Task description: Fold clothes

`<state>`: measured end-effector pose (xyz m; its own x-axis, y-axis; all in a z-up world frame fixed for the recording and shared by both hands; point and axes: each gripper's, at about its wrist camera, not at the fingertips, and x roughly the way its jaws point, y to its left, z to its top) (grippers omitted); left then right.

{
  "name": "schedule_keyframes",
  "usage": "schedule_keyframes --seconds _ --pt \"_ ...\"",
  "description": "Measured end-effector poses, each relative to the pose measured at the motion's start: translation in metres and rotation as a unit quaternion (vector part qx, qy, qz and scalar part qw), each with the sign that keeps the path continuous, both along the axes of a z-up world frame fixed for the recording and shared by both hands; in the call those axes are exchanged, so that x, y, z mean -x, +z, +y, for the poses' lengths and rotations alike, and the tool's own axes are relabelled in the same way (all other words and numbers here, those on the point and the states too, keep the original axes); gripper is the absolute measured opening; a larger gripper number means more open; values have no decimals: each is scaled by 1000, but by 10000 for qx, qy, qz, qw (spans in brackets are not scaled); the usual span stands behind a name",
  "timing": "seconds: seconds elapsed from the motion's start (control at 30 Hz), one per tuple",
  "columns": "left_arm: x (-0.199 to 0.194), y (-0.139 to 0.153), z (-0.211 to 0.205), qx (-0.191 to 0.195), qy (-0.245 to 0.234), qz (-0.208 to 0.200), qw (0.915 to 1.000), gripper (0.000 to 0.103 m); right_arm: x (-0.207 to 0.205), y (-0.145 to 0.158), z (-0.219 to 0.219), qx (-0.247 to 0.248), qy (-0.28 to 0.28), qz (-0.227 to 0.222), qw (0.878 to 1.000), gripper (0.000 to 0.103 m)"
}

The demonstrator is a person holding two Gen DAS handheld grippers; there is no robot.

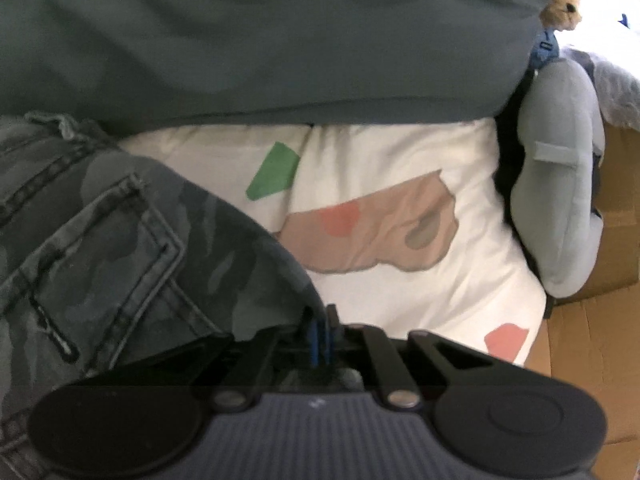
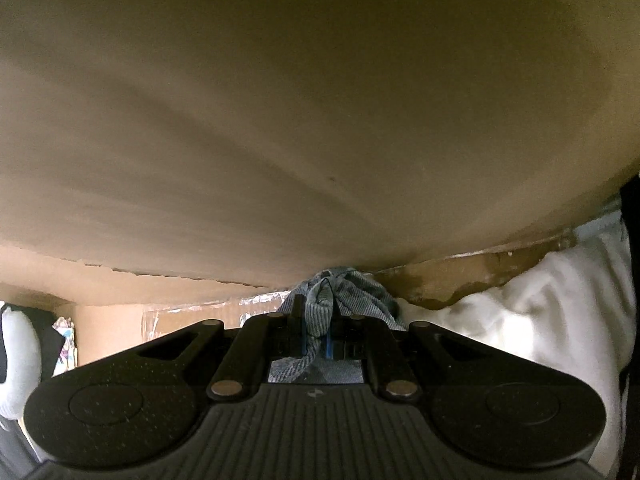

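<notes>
A big grey-green cloth [image 1: 260,32] is filling the top of the left wrist view, draping over the back of a white bedspread [image 1: 400,280] w/ green, pink & tan patches. In the right wrist view a wide tan cardboard panel [image 2: 300,120] is taking up most of the pic, close to the lens, w/ more cardboard & clear tape showing under its torn lower edge. Camo jeans [image 1: 100,232], grey-green w/ a stitched back pocket facing up, are lying on the bedspread at the left & running down to the left gripper [image 1: 323,322]; its jaws are pressed together right at the jeans' edge, pinching the fabric there. A grey plush toy [image 1: 560,200] is lying along the bedspread's right side, next to brown cardboard [image 1: 616,240]. White bedding [image 2: 520,312] is bunching up at the lower right of the right wrist view. The right gripper [image 2: 318,320] is pinching a bunched wad of blue-grey denim [image 2: 348,284] btwn its nearly closed jaws, the wad touching the cardboard panel's bottom edge. A small tan stuffed animal [image 1: 562,6] is peeking out at top right, just above a bit of blue strap; details too blurry to tell.
</notes>
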<state>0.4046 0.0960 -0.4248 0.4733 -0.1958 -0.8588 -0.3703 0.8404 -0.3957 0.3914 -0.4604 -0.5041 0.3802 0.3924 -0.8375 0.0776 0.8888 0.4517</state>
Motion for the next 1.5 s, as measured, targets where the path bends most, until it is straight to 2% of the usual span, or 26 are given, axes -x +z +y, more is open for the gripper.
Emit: schedule_keyframes --seconds 0.2,0.37,0.47,0.5,0.6,0.63,0.67,0.83,1.13,1.2,1.27,1.37,1.47,1.5 --pt "-6 1 6 -25 50 -140 9999 3 14 -4 4 -25 -1 27 10000 7" --pt "-14 -9 4 -35 27 57 10000 3 24 -9 4 -61 -89 87 9999 8" --pt "-13 -13 -3 -100 -52 110 9999 9 39 -18 -3 -286 -352 114 9989 12" --pt "-13 -13 -6 -69 -115 90 9999 14 45 -18 -3 -324 -374 46 9988 15" --pt "-11 -13 -20 11 -344 81 9994 16 60 -16 -6 -438 -440 -157 9979 34" --pt "-11 -12 -26 22 -430 80 9990 16 69 -15 -8 -487 -448 -248 9975 44" --pt "-11 -12 -32 37 -520 67 9986 16 80 -14 -10 -562 -441 -354 9968 46" --pt "-11 -11 -64 97 -942 -49 9955 17 126 -7 -21 -681 -327 -699 9947 48" --pt "-8 -13 -121 398 -1572 -66 9867 15 205 3 -33 -454 217 -860 9950 48" --pt "-4 -8 -135 333 -1858 -86 9820 15 203 6 -40 -378 306 -871 9950 48" --pt "0 -1 -150 141 -2301 -97 9730 16 211 5 -42 -350 371 -855 9950 48" --pt "3 10 -167 -237 -3044 -174 9521 19 229 11 -47 -311 486 -841 9948 48" --pt "5 17 -181 -647 -3668 -215 9278 34 244 12 -51 -264 578 -821 9946 51" --pt "7 18 -186 -791 -3860 -244 9188 42 249 12 -52 -253 589 -796 9948 51"
